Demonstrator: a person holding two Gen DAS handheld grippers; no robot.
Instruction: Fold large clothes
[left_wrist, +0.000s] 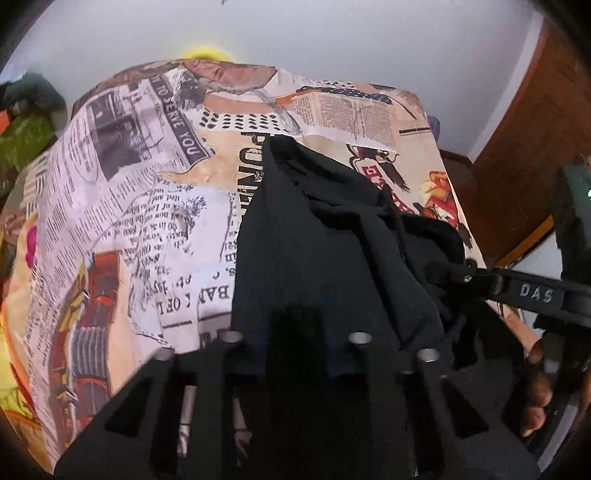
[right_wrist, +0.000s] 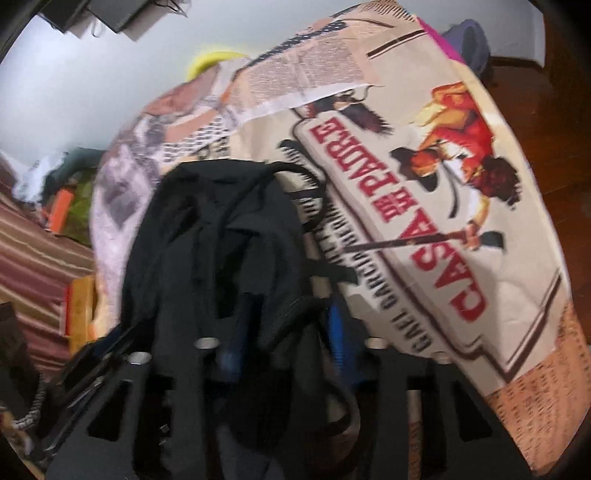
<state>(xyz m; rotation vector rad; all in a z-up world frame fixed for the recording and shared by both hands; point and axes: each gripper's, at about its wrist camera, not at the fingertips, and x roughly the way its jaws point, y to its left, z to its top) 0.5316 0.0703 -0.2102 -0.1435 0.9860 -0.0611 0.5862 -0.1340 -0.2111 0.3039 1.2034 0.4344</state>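
- Garment, black, lies bunched on a newsprint sheet and runs into the left gripper, whose jaws grasp it; the right gripper pinches its far edge.
- Right wrist view, blurred: the garment drapes between the right gripper fingers, clenched on it.

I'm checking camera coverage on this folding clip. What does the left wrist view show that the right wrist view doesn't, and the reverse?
Only the left wrist view shows the right tongs reaching in from the side, marked DAS, with the person's fingers behind.

Only the right wrist view shows a striped fabric at the left edge, dark objects near the ceiling, and the full red CASA lettering.

Both show the black garment draped over each camera's own tongs, lying on the newspaper-print cloth, with a yellow object behind.
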